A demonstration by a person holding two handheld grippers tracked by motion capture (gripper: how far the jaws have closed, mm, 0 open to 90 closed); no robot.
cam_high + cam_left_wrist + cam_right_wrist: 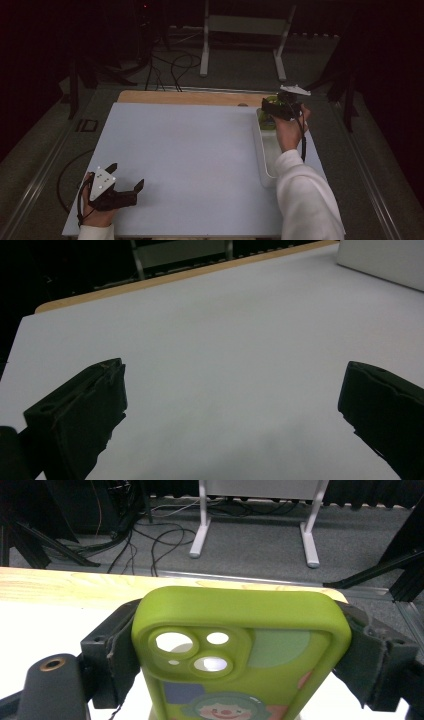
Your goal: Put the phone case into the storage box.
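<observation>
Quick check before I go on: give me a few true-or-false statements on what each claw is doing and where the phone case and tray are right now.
1. The right claw is shut on the green phone case. True.
2. The left claw holds the phone case. False: its jaws stand wide apart with nothing between them, over bare white table.
3. The right claw is over the far end of the white tray, at the table's right side. True.
4. The phone case has no camera cutouts. False: the right gripper view shows several round openings near its top corner.
5. The left claw is at the far edge of the table. False: it sits near the front left corner.
</observation>
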